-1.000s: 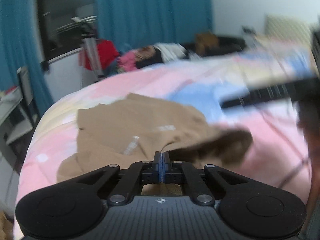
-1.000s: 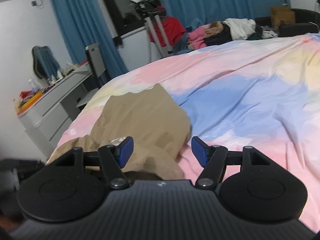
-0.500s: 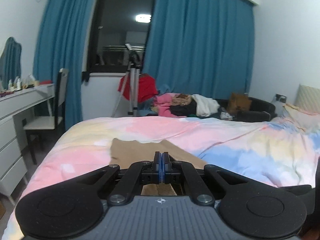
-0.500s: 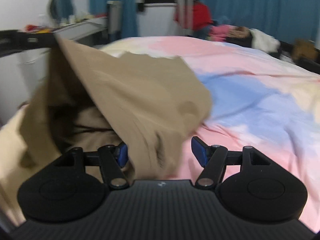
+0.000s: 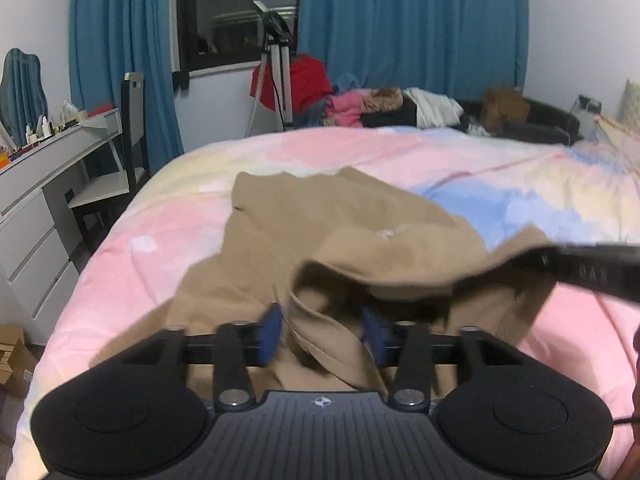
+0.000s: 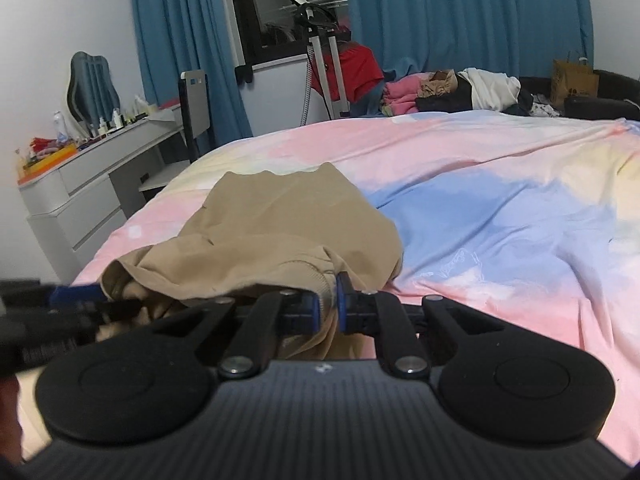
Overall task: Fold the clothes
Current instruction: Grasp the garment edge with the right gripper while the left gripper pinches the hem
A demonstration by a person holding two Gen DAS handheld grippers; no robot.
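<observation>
A tan garment (image 5: 304,224) lies crumpled on the pastel bedspread (image 5: 400,160), its far edge flat and its near part lifted. My left gripper (image 5: 322,330) is open, its blue pads apart, with a fold of the tan cloth hanging loose between them. My right gripper (image 6: 326,306) is shut on the garment's near hem (image 6: 320,276) and holds it a little above the bed. The right gripper's finger (image 5: 592,270) crosses the right side of the left wrist view. The left gripper (image 6: 76,296) shows at the left edge of the right wrist view.
A grey desk (image 6: 88,176) with bottles and a chair (image 6: 196,108) stand left of the bed. A tripod (image 5: 276,68) and a pile of clothes (image 6: 452,88) sit beyond the bed before blue curtains (image 5: 412,24). A dark sofa with a paper bag (image 6: 572,78) is at back right.
My left gripper was shut on the cloth and has opened. My right gripper was open and has shut on the hem. The raised cloth has dropped lower.
</observation>
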